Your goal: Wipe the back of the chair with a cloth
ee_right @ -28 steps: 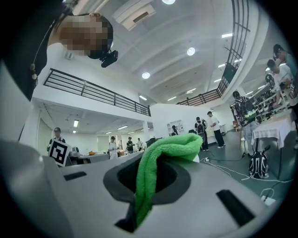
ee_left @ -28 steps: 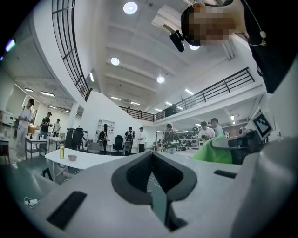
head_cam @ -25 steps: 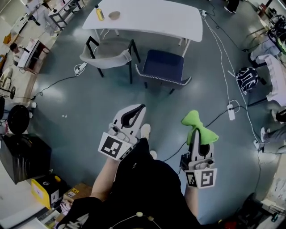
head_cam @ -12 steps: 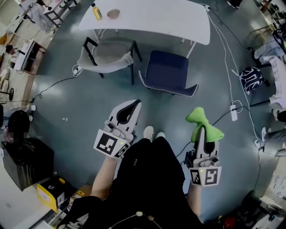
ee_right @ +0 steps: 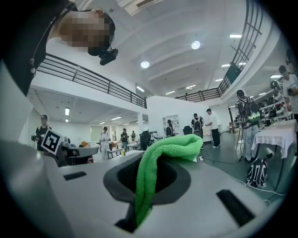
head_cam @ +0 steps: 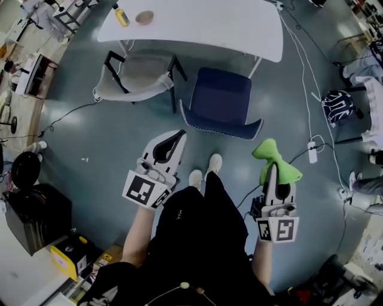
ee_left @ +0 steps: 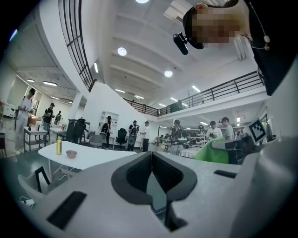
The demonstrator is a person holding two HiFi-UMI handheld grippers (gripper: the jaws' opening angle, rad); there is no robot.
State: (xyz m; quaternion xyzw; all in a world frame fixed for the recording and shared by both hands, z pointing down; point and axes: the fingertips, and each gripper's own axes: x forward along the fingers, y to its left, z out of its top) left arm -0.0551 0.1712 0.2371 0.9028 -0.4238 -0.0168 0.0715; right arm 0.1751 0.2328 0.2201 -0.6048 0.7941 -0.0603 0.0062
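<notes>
A glossy grey-blue floor (head_cam: 119,149) spreads underfoot, crossed by loose cables (head_cam: 302,72) and a power strip (head_cam: 312,148). A long white table (head_cam: 203,24) carries a yellow bottle (head_cam: 121,17) and a small bowl (head_cam: 144,17). White walls (ee_left: 107,100), a railed mezzanine (ee_left: 223,90) and round ceiling lights (ee_left: 122,51) rise above.

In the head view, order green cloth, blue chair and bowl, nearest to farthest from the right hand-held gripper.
1. Green cloth: clamped in the right hand-held gripper.
2. Blue chair: ahead, to its left.
3. Bowl: on the far table.
</notes>
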